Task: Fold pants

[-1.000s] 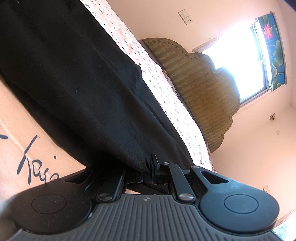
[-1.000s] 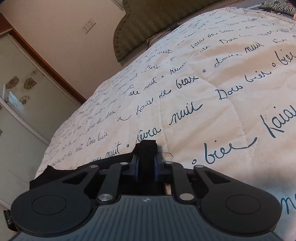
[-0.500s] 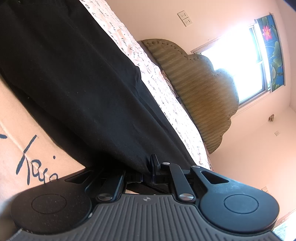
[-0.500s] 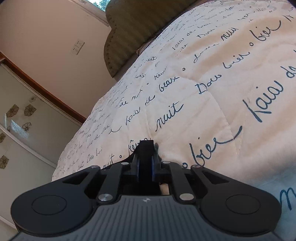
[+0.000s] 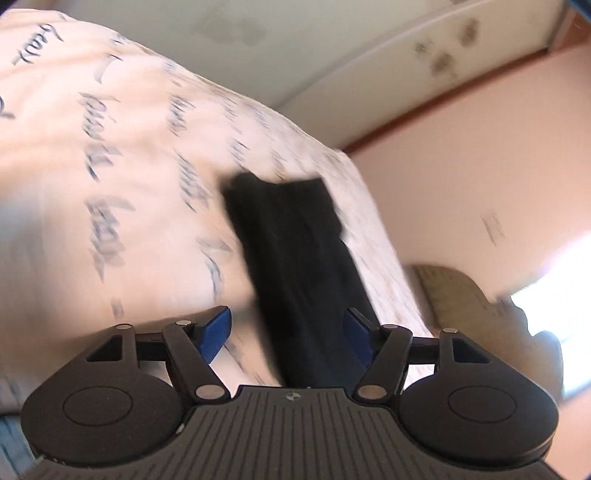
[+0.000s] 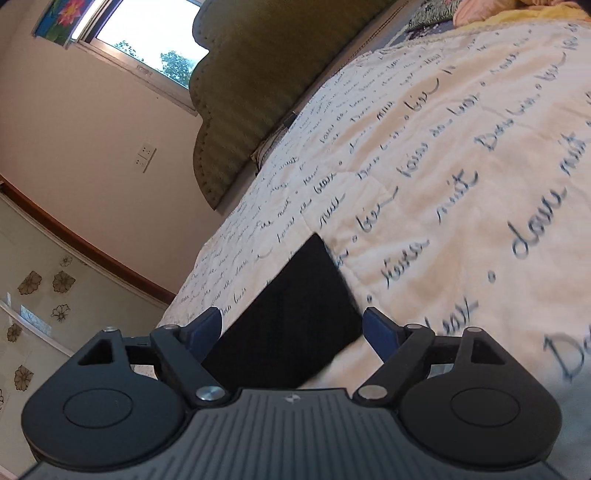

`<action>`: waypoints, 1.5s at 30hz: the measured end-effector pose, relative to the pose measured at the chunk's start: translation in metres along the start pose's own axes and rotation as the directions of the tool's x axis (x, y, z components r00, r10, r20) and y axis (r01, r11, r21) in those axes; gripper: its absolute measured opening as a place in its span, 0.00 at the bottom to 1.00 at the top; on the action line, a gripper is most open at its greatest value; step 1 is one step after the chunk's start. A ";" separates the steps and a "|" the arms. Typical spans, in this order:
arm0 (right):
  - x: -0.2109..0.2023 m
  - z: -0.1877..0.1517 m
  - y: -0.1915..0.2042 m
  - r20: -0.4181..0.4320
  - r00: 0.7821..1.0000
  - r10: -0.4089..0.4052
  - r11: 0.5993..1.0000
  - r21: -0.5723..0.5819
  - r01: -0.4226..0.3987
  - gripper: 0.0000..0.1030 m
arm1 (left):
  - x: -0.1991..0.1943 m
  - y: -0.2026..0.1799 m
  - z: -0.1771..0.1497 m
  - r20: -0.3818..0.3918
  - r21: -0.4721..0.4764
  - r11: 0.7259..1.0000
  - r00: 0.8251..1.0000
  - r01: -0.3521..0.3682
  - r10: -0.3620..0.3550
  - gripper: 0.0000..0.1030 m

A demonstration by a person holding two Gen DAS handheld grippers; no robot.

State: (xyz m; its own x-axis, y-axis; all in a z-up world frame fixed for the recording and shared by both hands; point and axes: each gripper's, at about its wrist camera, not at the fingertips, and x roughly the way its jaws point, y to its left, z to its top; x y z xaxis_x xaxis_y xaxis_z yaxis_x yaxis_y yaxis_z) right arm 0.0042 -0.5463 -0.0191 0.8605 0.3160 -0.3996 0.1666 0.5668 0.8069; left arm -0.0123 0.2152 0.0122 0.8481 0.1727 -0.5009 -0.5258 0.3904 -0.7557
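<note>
Bedroom, script-print quilt [image 6: 461, 184] over a bed, black pants [image 5: 295, 258] lying on the quilt, left gripper [image 5: 288, 332] and right gripper [image 6: 291, 332] just opened wide, nothing gripped, headboard [image 6: 251, 81] beyond the quilt.

- A bed carries everything, spread with a cream quilted bedspread [image 6: 461, 155] printed all over with dark blue handwritten script.
- A pair of black fabric pants [image 5: 295, 266] lies flat on the bedspread as a long, narrow folded strip.
- At the bed's far end stands an olive ribbed headboard with a scalloped edge [image 6: 251, 85], and patterned pillows [image 6: 424, 14] lie beside it.
</note>
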 end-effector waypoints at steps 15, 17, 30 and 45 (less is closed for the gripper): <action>-0.010 -0.034 -0.006 0.127 0.992 -0.013 0.968 0.249 -0.019 0.81 | 0.053 -0.014 0.023 -0.021 0.158 0.987 1.000 -0.002 0.005 0.10; -0.007 -0.032 -0.005 0.106 0.994 -0.034 0.969 0.249 0.006 0.81 | 0.048 -0.019 0.027 -0.023 0.145 0.989 1.000 0.021 -0.018 0.09; 0.069 -0.004 0.007 0.014 0.999 -0.032 0.967 0.255 0.028 0.82 | 0.050 -0.025 0.039 -0.068 0.112 0.993 0.997 0.035 -0.028 0.08; 0.092 -0.001 0.012 -0.003 0.987 -0.163 0.963 0.217 0.160 0.06 | 0.060 -0.010 0.032 -0.079 0.141 0.990 0.997 0.010 0.001 0.19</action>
State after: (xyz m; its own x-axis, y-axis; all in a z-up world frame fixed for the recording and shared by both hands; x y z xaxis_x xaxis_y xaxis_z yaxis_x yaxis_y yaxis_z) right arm 0.0848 -0.5097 -0.0459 0.8204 0.2214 -0.5271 0.4024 0.4312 0.8075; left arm 0.0459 0.2509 0.0028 0.8396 0.1011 -0.5337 -0.5030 0.5159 -0.6935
